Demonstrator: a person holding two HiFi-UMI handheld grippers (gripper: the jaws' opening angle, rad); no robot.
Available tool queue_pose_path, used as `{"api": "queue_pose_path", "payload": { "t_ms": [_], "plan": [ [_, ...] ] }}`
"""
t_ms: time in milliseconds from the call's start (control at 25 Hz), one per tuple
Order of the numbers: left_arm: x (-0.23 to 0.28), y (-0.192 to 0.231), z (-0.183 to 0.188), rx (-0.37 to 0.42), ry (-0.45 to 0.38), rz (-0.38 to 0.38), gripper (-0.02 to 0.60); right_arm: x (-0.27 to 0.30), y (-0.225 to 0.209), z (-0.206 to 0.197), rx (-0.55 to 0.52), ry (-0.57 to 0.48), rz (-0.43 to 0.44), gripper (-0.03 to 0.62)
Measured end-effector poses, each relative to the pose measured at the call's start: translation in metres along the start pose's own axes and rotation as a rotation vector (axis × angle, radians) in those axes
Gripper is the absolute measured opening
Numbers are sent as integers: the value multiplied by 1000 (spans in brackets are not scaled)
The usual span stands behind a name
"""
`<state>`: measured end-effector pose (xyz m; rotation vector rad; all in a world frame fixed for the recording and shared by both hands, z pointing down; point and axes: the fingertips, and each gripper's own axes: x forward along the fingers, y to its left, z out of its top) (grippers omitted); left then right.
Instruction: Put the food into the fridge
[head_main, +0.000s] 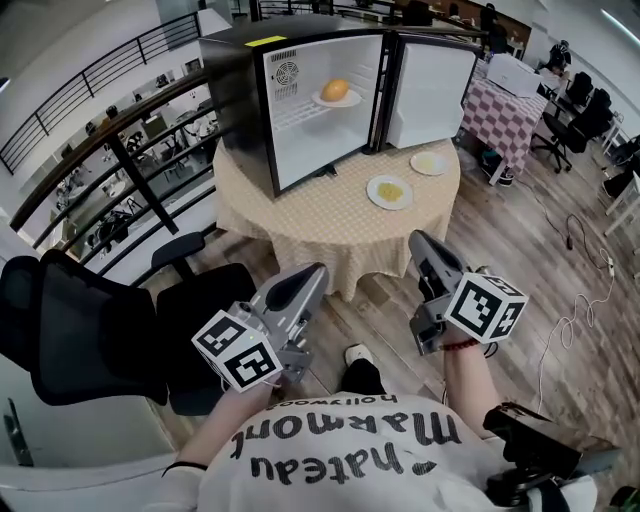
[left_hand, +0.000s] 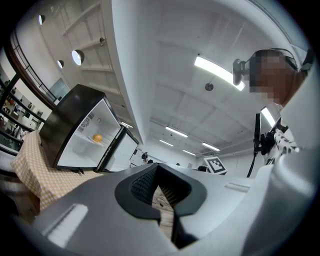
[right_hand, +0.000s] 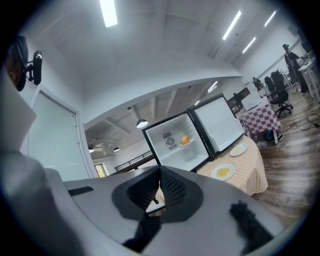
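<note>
A small black fridge stands on the round table with its door swung open. On its shelf sits a plate with an orange piece of food, also visible in the left gripper view and the right gripper view. Two plates of food lie on the cloth: one with yellow food and one with pale food. My left gripper and right gripper hover in front of the table, well short of it. Both are shut and hold nothing.
A black office chair stands close at my left, beside a railing. At the back right are a table with a checked cloth and office chairs. A cable trails over the wooden floor on the right.
</note>
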<state>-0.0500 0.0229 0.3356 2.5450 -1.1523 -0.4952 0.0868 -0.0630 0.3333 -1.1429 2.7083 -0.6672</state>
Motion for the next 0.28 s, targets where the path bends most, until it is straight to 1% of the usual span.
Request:
{"api": "queue_pose_path", "payload": {
  "t_ms": [80, 280],
  "plan": [
    [-9, -1, 5, 3, 2, -6, 5, 2, 15, -5, -5, 9, 8, 17],
    [-56, 4, 24, 5, -4, -17, 3, 12, 69, -30, -35, 34, 12, 17]
  ]
}}
